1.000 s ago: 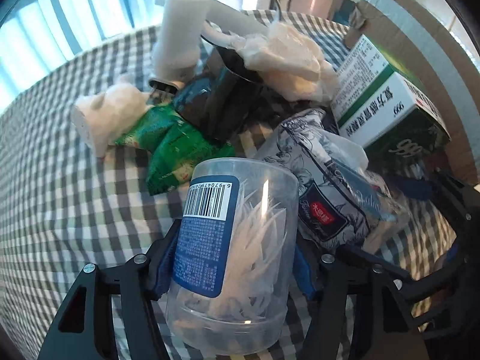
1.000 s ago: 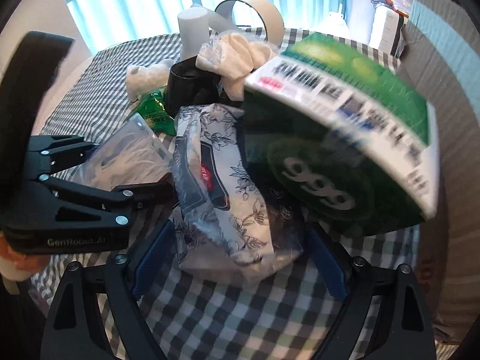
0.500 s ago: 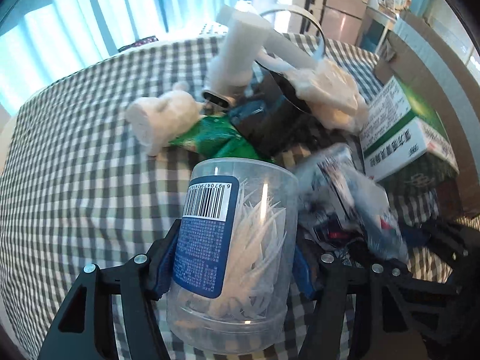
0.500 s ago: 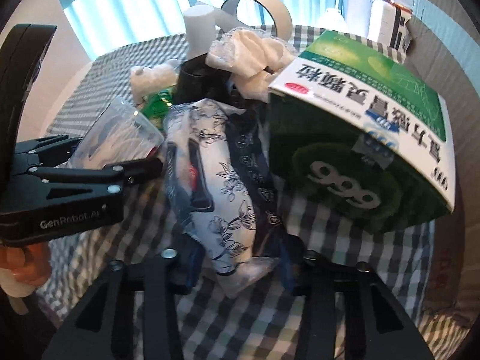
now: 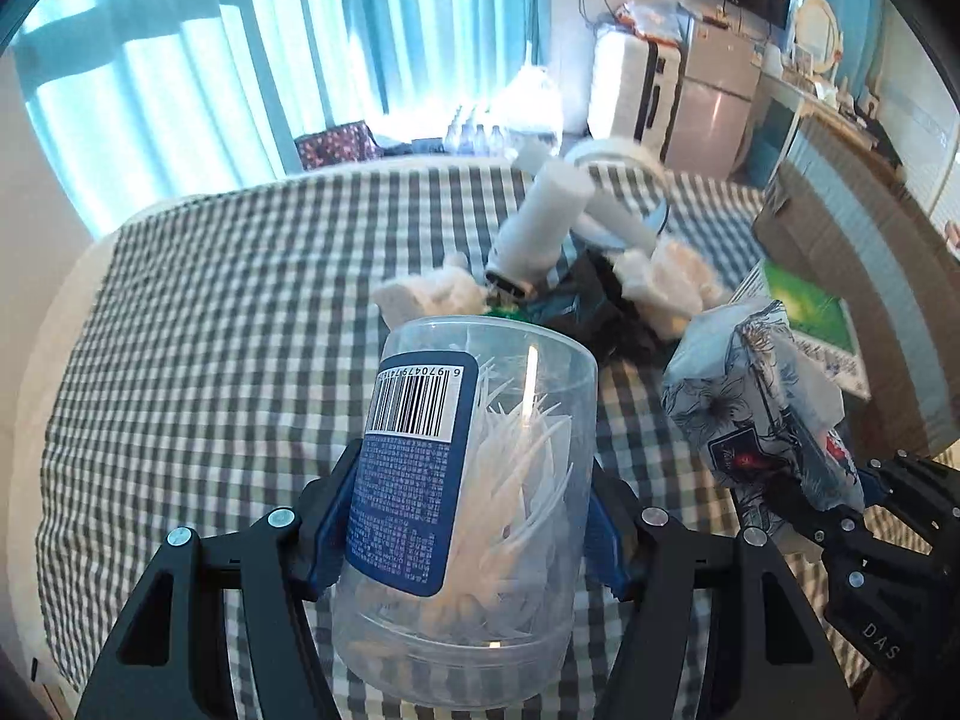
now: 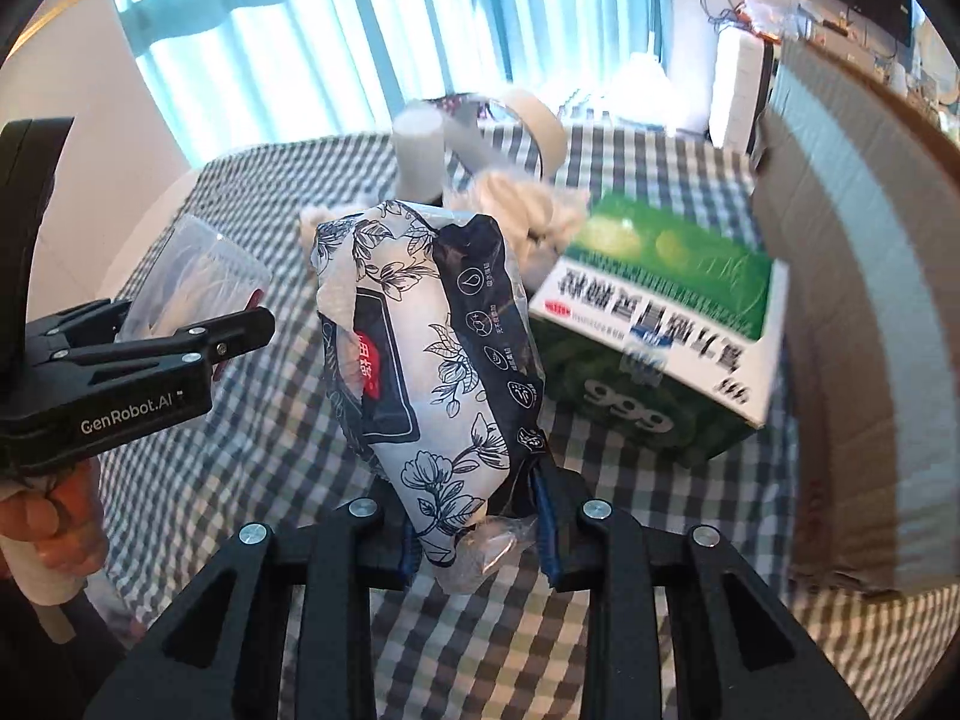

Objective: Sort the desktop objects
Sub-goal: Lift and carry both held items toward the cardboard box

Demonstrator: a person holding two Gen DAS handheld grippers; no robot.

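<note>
My left gripper is shut on a clear plastic jar of white picks with a blue barcode label, held above the checked tablecloth. In the right wrist view the jar and the left gripper sit at the left. My right gripper has its jaws closing on the lower end of a floral navy-and-white tissue pack, pads pressing it, the pack upright and off the cloth. The same pack shows at the right of the left wrist view.
A green and white medicine box lies right of the pack, beside a tall cardboard box. Behind are a white cylinder, a tape roll, crumpled white tissue and a black item. A hand holds the left gripper.
The right jaws closed from wide open onto the tissue pack and lifted it off the cloth. The left gripper rose with the jar, and the pile now looks farther away.
</note>
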